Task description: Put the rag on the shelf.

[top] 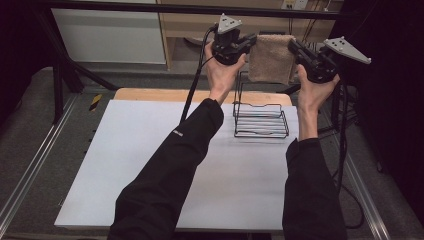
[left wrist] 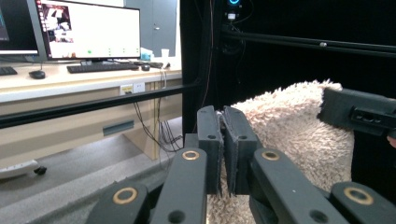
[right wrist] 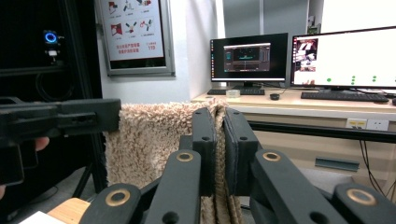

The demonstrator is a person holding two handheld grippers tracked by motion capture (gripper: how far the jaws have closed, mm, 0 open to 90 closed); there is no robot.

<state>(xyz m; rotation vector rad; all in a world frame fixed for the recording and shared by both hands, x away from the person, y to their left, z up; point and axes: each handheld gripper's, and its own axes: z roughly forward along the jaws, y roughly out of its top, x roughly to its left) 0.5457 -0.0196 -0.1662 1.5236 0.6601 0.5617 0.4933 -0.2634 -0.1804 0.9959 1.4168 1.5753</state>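
A beige fleecy towel [top: 271, 58] hangs stretched in the air between both grippers, above a black wire rack [top: 260, 120] at the back of the table. My left gripper [top: 251, 41] is shut on the towel's upper left corner; its jaws pinch the edge of the towel [left wrist: 289, 126] in the left gripper view. My right gripper [top: 294, 46] is shut on the upper right corner, with the towel [right wrist: 149, 140] clamped between its jaws. Each gripper view shows the other gripper holding the far corner.
The rack stands on a white mat [top: 150, 165] laid over a wooden table [top: 150, 94]. A black frame bar [top: 200, 9] crosses behind the grippers. Desks with monitors [right wrist: 345, 58] stand beyond the table.
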